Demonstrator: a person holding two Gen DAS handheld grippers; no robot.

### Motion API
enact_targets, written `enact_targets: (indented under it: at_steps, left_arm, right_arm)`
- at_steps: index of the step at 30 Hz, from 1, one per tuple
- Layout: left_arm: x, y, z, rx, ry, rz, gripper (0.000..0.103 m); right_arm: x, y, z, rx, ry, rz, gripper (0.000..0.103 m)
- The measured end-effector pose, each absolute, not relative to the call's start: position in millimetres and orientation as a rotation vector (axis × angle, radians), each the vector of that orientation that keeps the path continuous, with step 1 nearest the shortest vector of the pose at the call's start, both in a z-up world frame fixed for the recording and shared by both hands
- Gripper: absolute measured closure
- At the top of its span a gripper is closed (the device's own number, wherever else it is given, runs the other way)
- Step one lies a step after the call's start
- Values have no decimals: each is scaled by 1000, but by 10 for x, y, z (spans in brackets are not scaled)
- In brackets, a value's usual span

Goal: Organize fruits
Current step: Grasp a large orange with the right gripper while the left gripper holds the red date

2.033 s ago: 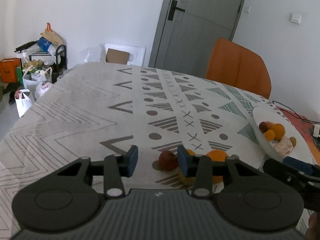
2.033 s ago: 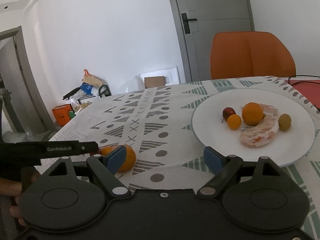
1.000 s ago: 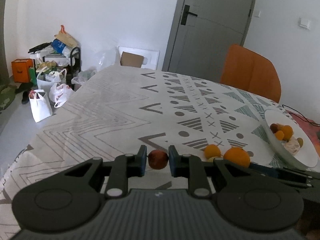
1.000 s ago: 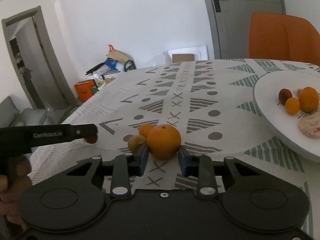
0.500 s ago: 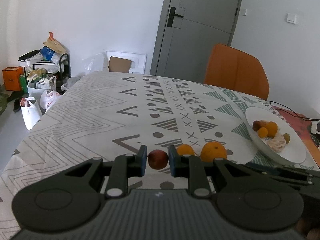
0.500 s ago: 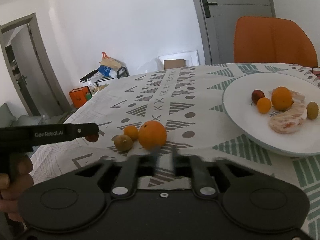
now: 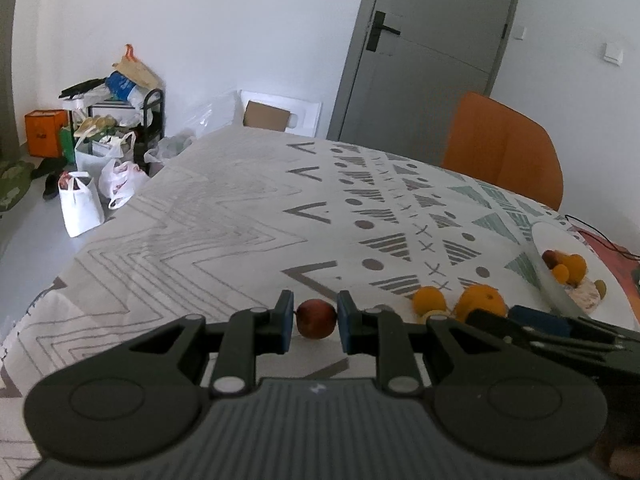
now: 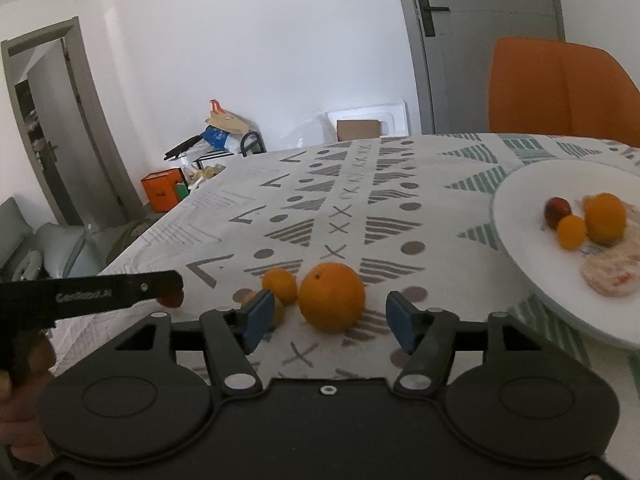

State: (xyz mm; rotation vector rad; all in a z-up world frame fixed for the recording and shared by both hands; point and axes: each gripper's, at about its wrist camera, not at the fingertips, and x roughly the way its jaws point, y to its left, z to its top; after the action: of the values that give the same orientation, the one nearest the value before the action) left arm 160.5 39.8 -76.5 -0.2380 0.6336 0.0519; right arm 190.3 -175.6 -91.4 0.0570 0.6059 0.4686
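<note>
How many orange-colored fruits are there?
4. On the tablecloth, a big orange lies between the right tool's open jaws, beside a small one. On the plate are another big orange and small one. Others may be hidden.

Left wrist camera sat low behind its jaws, looking along the bench (image 7: pixel 248 216) toward the door (image 7: pixel 424 64) and chair (image 7: pixel 500 148); the plate (image 7: pixel 540 248) lay at its far right edge. Right wrist camera sat equally low and close, facing the same wall, with the plate (image 8: pixel 520 216) on its right. Both views shared the orange (image 7: pixel 480 302) (image 8: pixel 331 296), the door (image 8: pixel 480 20), the chair (image 8: pixel 560 92) and the floor clutter. The left gripper (image 8: pixel 172 290) showed side-on at the right view's left edge.
</note>
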Motion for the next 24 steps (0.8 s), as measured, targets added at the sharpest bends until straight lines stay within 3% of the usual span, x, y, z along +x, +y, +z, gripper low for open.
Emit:
enact_targets:
  at_steps: [2, 24]
  left_arm:
    - [1621, 417, -776, -240, 643, 55, 81]
    - [1522, -314, -417, -147, 557, -70, 81]
  right_arm:
    - [1908, -1716, -935, 20, 613, 435, 67]
    - [1466, -2485, -621, 135, 504, 334, 68]
